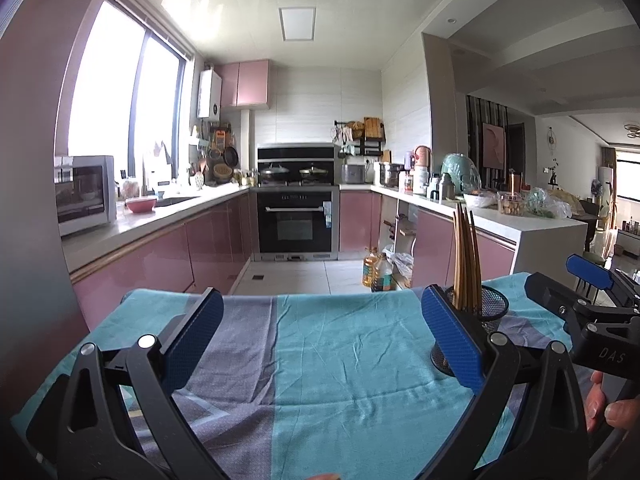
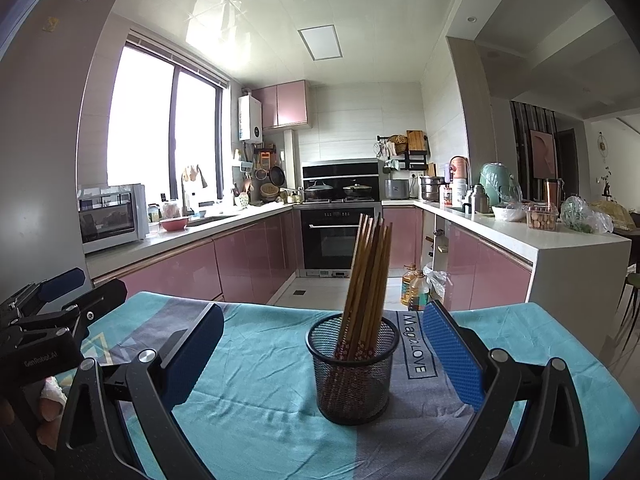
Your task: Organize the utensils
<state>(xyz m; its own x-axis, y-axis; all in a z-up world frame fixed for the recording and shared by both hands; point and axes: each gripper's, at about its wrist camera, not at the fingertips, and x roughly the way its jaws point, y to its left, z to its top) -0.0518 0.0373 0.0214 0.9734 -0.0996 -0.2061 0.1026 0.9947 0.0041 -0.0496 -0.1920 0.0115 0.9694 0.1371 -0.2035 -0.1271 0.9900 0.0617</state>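
Right claw (image 2: 322, 356) wide open, empty, mesh cup (image 2: 353, 372) between fingers, untouched. Left claw (image 1: 322, 336) wide open, empty, beside cup. Chopsticks (image 2: 368, 280) upright in cup on cloth-covered counter (image 2: 260, 400). Risk: light cup tips if my finger knocks rim; cloth may slide.

You see a blue and grey cloth (image 2: 256, 384) on the table. At twelve o'clock stands a black oven (image 2: 340, 236). At nine o'clock a white microwave (image 2: 112, 216) sits beside a pink bowl (image 2: 174, 223). Oil bottles (image 2: 415, 285) stand on the floor at one o'clock.
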